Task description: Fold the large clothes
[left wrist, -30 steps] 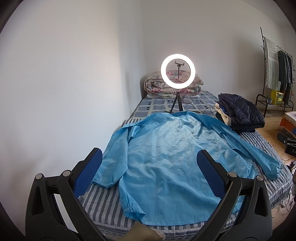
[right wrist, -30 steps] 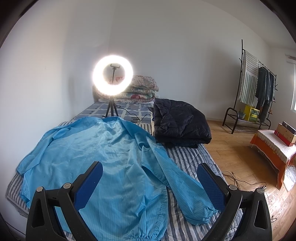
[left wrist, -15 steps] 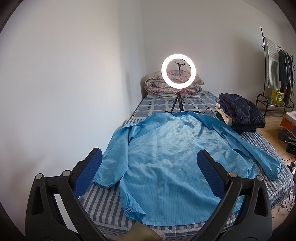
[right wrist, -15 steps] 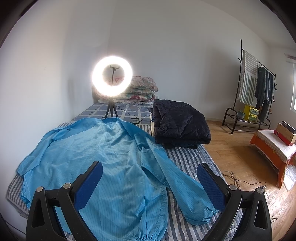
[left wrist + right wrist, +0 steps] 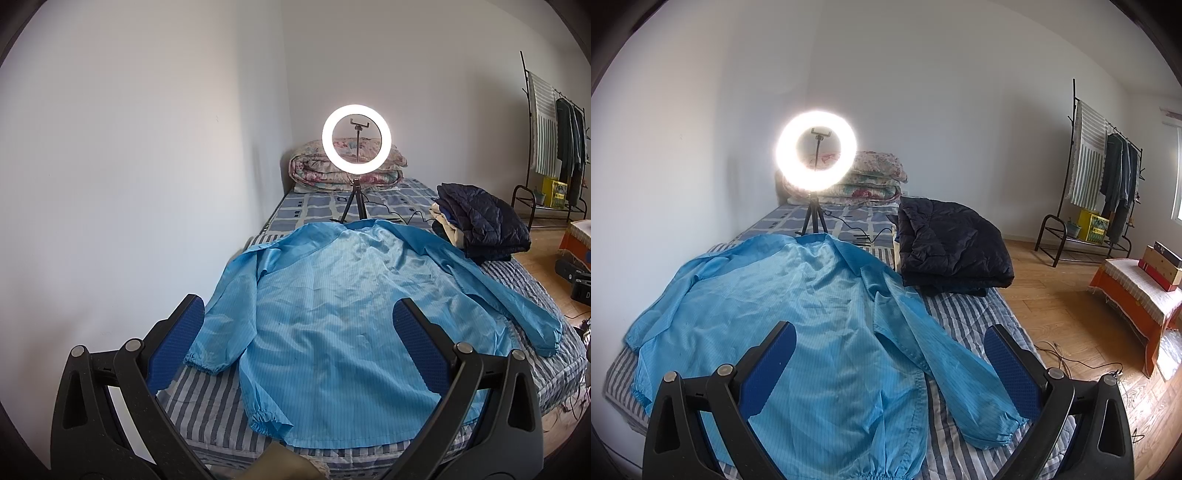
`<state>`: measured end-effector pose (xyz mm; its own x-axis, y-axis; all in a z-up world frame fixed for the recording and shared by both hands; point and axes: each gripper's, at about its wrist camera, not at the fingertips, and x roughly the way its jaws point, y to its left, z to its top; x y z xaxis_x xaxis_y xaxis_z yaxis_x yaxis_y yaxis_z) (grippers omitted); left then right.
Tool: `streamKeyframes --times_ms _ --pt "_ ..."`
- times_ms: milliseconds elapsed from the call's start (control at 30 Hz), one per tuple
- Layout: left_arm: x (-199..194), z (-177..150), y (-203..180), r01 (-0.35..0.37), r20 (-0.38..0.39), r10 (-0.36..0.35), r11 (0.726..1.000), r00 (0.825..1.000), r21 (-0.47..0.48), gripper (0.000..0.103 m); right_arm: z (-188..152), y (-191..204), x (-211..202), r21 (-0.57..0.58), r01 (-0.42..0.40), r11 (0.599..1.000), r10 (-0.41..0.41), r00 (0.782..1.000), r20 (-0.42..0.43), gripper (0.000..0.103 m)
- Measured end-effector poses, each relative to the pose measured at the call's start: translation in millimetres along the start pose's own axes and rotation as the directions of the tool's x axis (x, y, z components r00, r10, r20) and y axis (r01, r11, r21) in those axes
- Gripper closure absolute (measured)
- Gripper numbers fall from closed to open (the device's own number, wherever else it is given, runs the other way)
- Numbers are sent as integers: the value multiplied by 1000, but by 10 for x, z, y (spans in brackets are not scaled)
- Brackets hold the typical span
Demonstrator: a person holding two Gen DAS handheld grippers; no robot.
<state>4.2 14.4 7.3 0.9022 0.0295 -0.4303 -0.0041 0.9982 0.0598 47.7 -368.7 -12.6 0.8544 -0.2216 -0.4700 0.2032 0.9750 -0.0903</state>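
Above coat [image 5: 332, 314], fingers [image 5: 417, 343] wide, empty.

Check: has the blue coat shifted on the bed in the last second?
No. The blue coat lies spread flat, its collar just before the ring light tripod.

Both views are bright and sharp. The ring light [image 5: 356, 139] glows crisply in the left view; in the right view it [image 5: 816, 150] blooms into glare, washing out the wall beside it. Fisheye bending and dark vignetting mark the frame edges around it.
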Motion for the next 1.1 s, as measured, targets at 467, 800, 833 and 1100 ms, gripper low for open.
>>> streamKeyframes --times_ms 467,800,833,1100 --pt "62 -144 83 -31 -6 31 1000 999 0 0 41 153 45 -8 -19 1000 19 1000 1 0" --pt "93 -384 499 -96 -45 94 994 995 -56 0 137 493 234 -30 -154 988 153 988 -31 0" --pt "109 -405 518 -100 -53 97 993 994 -59 0 154 535 258 -33 -171 985 170 985 -30 0" --pt "170 -701 757 -99 -120 88 991 989 -95 0 345 929 361 -66 -326 943 329 944 35 0"
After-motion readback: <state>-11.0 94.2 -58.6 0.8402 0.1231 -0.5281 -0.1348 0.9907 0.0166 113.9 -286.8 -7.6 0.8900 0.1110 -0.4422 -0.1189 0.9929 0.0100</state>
